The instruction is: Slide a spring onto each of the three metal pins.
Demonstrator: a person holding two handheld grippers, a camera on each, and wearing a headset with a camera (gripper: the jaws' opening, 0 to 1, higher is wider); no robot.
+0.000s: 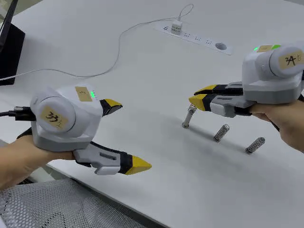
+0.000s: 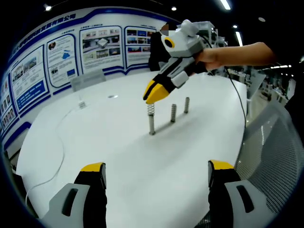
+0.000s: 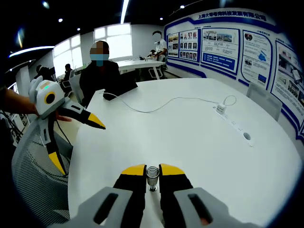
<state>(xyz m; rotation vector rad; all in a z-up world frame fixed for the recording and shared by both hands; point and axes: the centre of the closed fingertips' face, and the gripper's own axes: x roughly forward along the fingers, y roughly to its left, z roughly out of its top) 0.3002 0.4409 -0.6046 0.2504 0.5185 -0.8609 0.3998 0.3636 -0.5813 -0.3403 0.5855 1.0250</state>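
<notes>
Three metal pins stand on the white table (image 1: pixel 156 156). The nearest pin (image 1: pixel 188 118) carries a spring (image 1: pixel 192 109) around its top part. My right gripper (image 1: pixel 195 97) is shut on that spring (image 3: pixel 152 176), its yellow tips pinching the upper coils. The same spring (image 2: pixel 151 109) hangs just under the right gripper (image 2: pixel 153 95) in the left gripper view. The other two pins each wear a full spring (image 1: pixel 221 133) (image 1: pixel 255 145). My left gripper (image 1: pixel 127 134) hovers at the left, open wide and holding nothing, well away from the pins. Its jaws (image 2: pixel 156 166) frame the pin row.
A white power strip (image 1: pixel 194 35) with a plugged adapter (image 1: pixel 176 27) and a trailing cable lies at the table's far side. A black box (image 1: pixel 9 47) sits at far left. A mesh chair (image 1: pixel 47 204) is below the near edge. People sit behind the table (image 3: pixel 102 71).
</notes>
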